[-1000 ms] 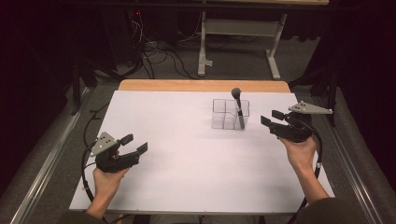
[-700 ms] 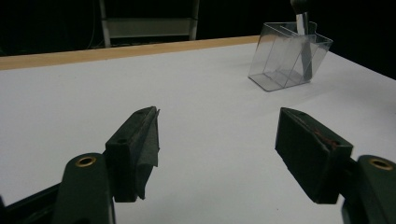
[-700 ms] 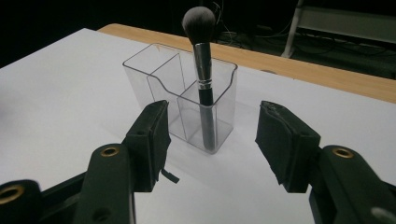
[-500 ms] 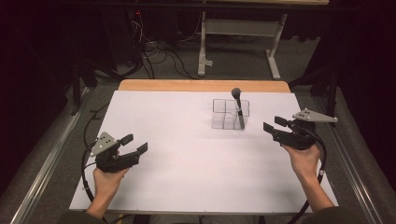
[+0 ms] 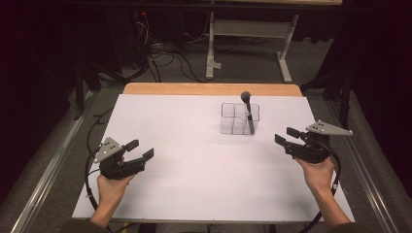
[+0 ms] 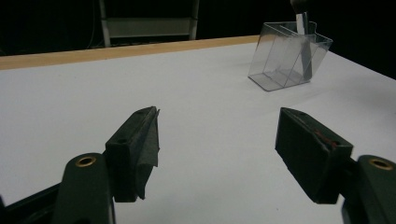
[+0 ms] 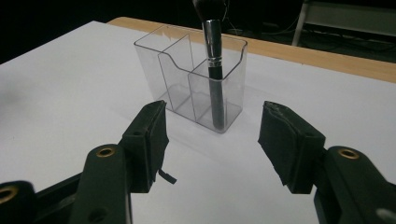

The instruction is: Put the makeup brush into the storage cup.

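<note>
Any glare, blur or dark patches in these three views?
High view: the white table is evenly lit, surroundings near black. Left gripper view: the clear organizer is sharp, the near jaws soft. Right gripper view: the makeup brush has its head cropped against darkness; no glare.

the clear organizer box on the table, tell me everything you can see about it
The organizer is a small box of clear, glossy plastic, open at the top and split by inner walls into compartments. It stands upright on the white table, toward the far right, apart from both tongs. A makeup brush with a black handle, silver ferrule and dark bristle head stands in one end compartment, head up, leaning slightly. The other compartments look empty.
</note>
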Motion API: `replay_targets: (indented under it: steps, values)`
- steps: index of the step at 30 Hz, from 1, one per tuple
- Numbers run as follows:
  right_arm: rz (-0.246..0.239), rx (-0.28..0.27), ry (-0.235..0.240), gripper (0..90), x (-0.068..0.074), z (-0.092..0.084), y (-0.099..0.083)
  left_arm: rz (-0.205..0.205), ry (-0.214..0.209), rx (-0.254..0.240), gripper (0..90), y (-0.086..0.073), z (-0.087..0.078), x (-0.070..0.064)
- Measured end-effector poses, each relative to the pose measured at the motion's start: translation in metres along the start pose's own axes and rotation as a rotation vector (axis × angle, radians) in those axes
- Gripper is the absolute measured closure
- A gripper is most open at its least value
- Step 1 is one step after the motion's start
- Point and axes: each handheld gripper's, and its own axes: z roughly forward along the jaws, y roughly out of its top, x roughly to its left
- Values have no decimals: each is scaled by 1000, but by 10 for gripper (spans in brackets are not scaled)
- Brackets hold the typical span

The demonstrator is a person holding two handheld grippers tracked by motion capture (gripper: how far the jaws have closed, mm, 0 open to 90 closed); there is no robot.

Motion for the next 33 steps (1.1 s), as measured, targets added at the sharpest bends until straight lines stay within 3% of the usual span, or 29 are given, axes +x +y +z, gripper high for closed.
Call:
replay_targets:
  steps: [33]
  values:
    - [6, 46, 9, 411, 6, -1, -33, -4, -1, -8, 304, 2, -1, 1]
